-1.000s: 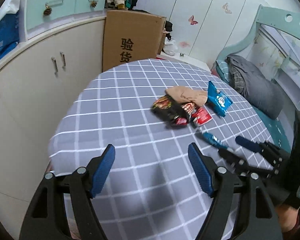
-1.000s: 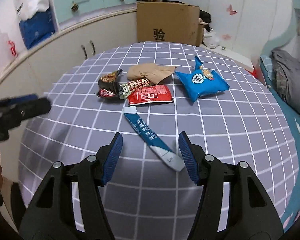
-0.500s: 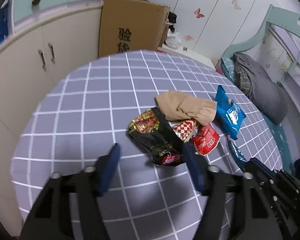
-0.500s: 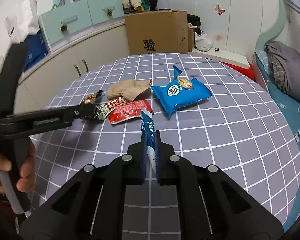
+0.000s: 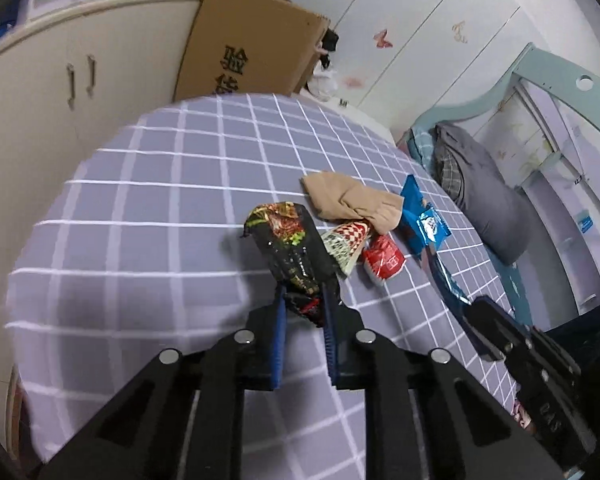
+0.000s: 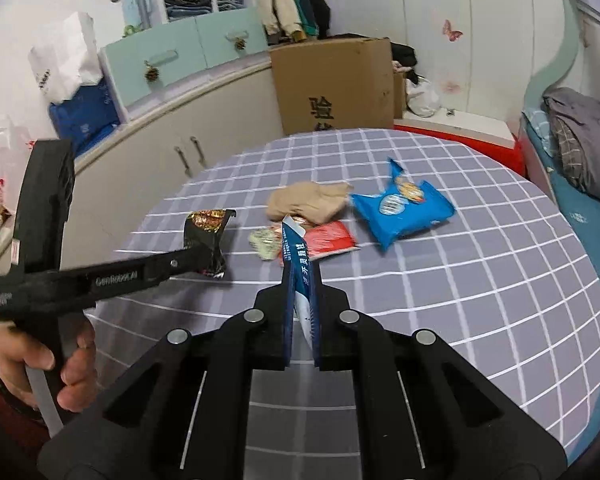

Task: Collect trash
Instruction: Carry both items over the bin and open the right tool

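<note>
Both hand-held grippers are loaded, left (image 5: 303,312) pinching the crinkly black snack wrapper (image 5: 290,246), right (image 6: 301,280) pinching the long blue sachet (image 6: 300,268), so probably best lifting both clear of the checked tabletop (image 6: 460,280) without snagging neighbours.

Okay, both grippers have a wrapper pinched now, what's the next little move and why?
Probably lift both clear of the table. The left gripper is shut on the black crinkled snack wrapper, and the right gripper on the long blue sachet, while the red packet, blue bag and no bin in view remain.
</note>
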The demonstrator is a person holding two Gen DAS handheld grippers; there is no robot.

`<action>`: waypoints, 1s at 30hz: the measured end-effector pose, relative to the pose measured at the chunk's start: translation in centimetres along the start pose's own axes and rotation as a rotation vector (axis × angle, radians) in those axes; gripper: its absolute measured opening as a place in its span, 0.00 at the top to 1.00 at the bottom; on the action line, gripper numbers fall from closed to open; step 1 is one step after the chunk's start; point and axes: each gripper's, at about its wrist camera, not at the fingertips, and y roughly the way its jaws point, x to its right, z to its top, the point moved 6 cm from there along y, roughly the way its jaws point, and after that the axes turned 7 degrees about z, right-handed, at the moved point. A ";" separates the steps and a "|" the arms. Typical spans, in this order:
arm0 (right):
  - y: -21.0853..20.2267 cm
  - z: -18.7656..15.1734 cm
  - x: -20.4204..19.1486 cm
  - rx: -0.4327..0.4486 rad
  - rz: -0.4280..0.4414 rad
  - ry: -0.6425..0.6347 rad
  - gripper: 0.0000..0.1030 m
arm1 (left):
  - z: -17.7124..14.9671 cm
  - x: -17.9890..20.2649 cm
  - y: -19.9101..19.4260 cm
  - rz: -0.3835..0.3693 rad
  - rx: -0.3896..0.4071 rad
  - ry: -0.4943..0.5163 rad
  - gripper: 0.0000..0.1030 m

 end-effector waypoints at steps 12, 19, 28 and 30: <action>2.8 -0.8 -14.9 -0.041 0.161 -0.144 0.93 | -4.2 -11.7 -11.0 0.134 0.102 -0.073 0.85; 7.6 -4.2 -26.5 -0.137 0.298 -0.248 0.93 | -8.5 -22.3 -14.8 0.252 0.070 -0.178 0.85; 14.9 -9.5 -36.0 -0.293 0.380 -0.304 0.93 | -13.5 -34.1 -14.6 0.419 -0.009 -0.297 0.85; 16.6 -10.4 -37.4 -0.322 0.392 -0.303 0.93 | -14.2 -35.8 -14.1 0.423 -0.026 -0.327 0.85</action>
